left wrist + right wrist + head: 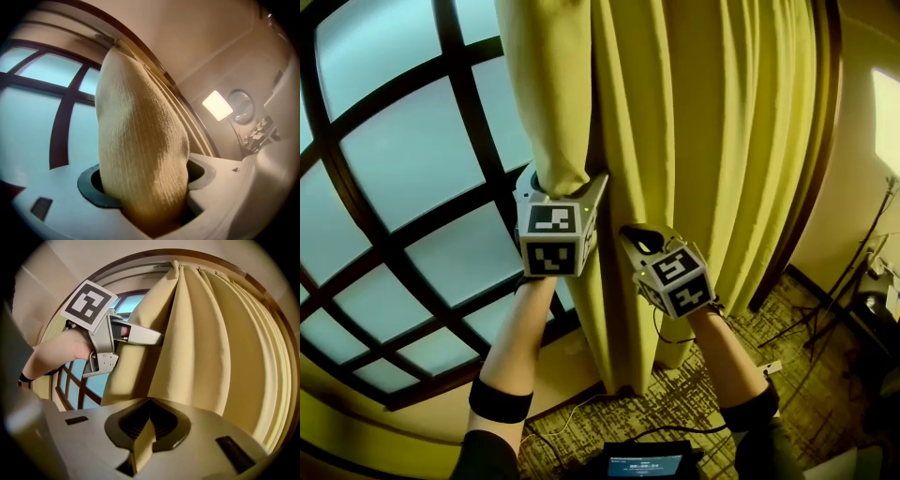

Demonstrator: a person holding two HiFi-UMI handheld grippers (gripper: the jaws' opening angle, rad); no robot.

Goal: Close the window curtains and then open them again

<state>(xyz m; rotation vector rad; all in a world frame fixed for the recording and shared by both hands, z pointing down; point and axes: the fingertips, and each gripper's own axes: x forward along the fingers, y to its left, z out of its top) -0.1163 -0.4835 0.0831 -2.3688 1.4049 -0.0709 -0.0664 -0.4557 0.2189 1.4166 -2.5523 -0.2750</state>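
Observation:
The yellow curtain hangs bunched at the right of the window. My left gripper is raised at the curtain's left edge; a thick rolled fold passes between its wide jaws, with dark gaps showing beside the pads. My right gripper is lower and to the right, shut on a thin pleat of the curtain that runs between its closed pads. In the right gripper view the left gripper shows against the curtain edge.
The window has a dark wooden grid. A tripod stand and gear stand on the patterned carpet at the right. Cables and a power strip lie near the curtain's foot. A device with a lit screen sits at the bottom.

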